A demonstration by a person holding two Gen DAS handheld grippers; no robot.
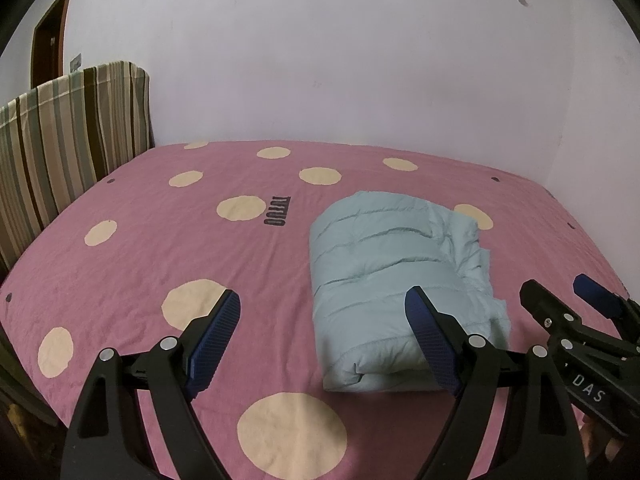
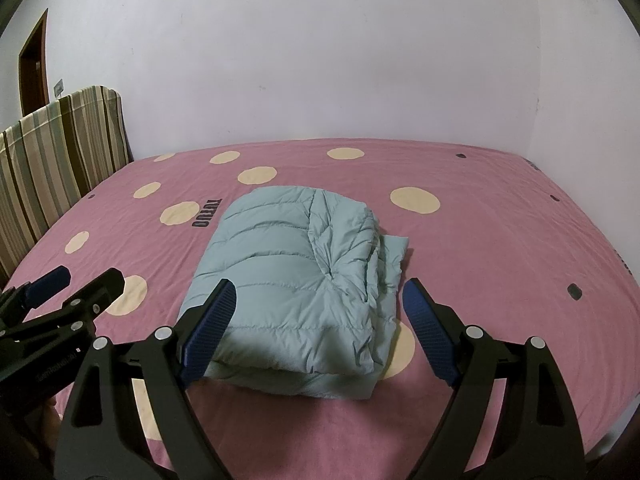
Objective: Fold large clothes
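A light blue padded jacket (image 1: 384,264) lies folded into a thick rectangular bundle on the pink bed; it also shows in the right wrist view (image 2: 296,272), with loose layers at its right side. My left gripper (image 1: 324,308) is open and empty, held above the bed just in front of the bundle's left half. My right gripper (image 2: 318,300) is open and empty, held above the bundle's near edge. The right gripper (image 1: 560,300) also shows at the right in the left wrist view, and the left gripper (image 2: 88,280) at the left in the right wrist view.
The bed has a pink sheet (image 1: 160,248) with cream dots and dark lettering (image 1: 276,211). A striped headboard cover (image 1: 60,148) stands at the left. A white wall (image 1: 340,60) runs along the far side. A brown door (image 1: 48,36) is at the far left.
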